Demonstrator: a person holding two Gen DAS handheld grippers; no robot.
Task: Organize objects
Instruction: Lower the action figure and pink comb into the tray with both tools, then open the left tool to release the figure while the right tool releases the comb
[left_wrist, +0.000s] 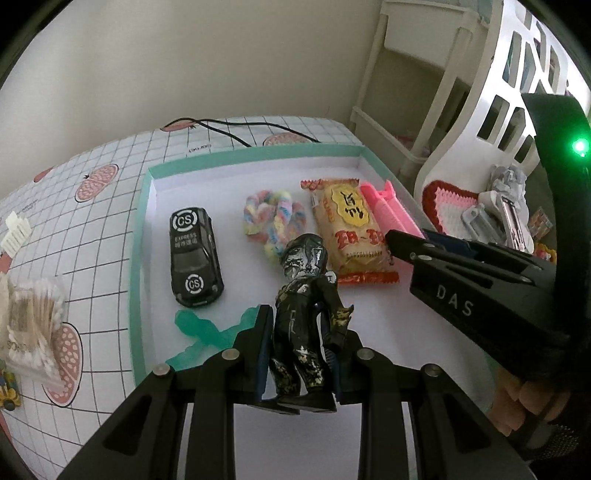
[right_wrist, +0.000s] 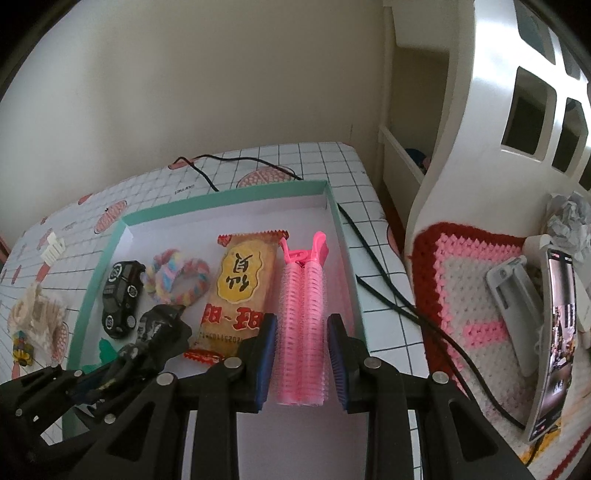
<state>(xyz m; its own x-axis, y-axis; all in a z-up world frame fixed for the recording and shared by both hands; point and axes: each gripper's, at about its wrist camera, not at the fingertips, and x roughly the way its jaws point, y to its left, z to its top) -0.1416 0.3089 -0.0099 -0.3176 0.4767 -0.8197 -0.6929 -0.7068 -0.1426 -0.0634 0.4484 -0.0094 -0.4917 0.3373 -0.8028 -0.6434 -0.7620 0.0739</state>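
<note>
Left wrist view close above the near edge of the teal-rimmed box (left_wrist: 142, 236), facing its far wall, right wrist view just to its right, close over the box's right side (right_wrist: 341, 240), facing likewise, both sharing the box interior and checked tablecloth (left_wrist: 92, 229).

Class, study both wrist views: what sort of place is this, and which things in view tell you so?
Probably a child's bedroom at home. A white bunk-style bed frame with cut-out windows stands beside the table, a crocheted cushion lies nearby, and the strawberry-print tablecloth carries a tray of toys and a snack.
</note>
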